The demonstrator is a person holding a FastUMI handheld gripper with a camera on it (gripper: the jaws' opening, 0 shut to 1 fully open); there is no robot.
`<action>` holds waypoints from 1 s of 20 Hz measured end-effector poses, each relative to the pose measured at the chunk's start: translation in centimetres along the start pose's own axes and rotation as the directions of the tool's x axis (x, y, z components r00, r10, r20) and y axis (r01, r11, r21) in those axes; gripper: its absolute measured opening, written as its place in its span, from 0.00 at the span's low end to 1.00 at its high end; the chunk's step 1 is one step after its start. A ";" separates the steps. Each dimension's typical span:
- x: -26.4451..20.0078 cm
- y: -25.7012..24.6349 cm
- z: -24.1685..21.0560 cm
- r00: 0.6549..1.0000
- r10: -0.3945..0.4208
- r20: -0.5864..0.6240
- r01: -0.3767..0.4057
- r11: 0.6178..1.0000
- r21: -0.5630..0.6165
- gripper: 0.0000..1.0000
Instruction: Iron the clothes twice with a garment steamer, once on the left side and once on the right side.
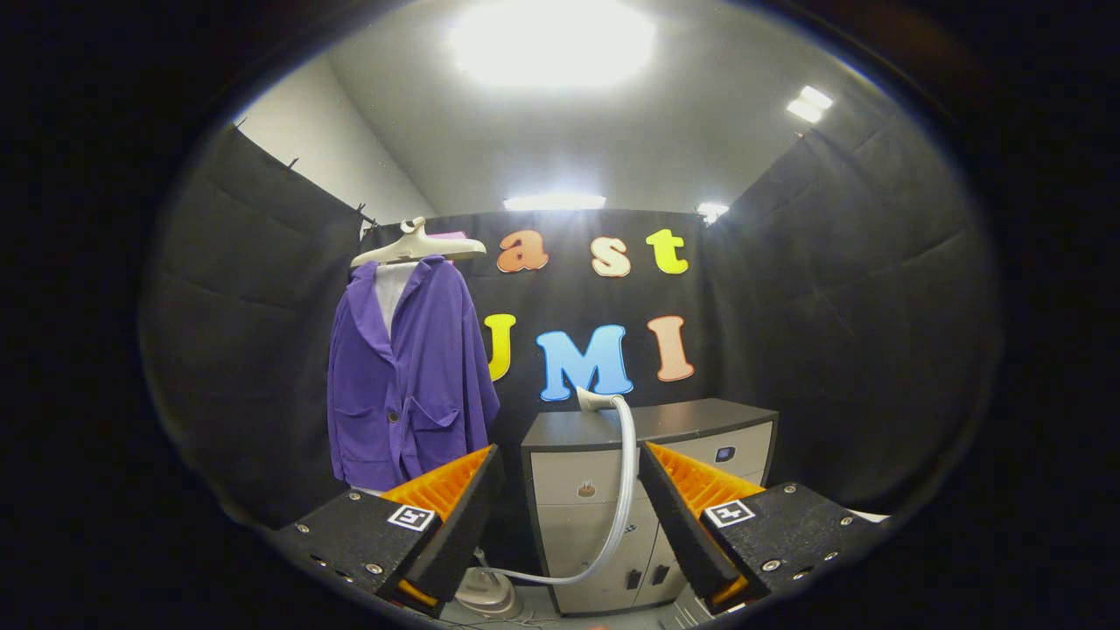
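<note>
A purple jacket [407, 372] hangs on a pale hanger [418, 248] against the booth's back wall, beyond my left finger. The steamer head [595, 400] rests on top of a grey cabinet [674, 420], straight ahead beyond the fingers. Its pale hose [623, 490] curves down the cabinet front to the steamer base [486, 595] on the floor, just behind my left finger. My gripper [569, 512] is open, with nothing between its fingers, and stands well short of the cabinet and the jacket.
The cabinet has drawers and lower doors with dark latches [646, 577]. Black cloth walls close in on the left, right and back. A white edge [866, 516] shows low at the right behind my right finger.
</note>
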State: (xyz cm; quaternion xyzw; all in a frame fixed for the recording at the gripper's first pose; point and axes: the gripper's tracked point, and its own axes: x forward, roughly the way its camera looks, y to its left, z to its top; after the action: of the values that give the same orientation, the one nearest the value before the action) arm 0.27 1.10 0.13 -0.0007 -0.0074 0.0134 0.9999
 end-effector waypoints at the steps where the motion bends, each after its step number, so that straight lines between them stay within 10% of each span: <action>1: 0.1 -0.1 0.1 1.000 -0.001 -0.001 0.001 1.000 0.002 0.95; 20: 12.4 -3.4 5.1 0.998 0.049 -0.027 -0.049 0.999 -0.007 0.95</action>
State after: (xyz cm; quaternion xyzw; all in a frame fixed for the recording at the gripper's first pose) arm 12.65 -1.91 5.37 -0.0047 0.0060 0.0377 0.9993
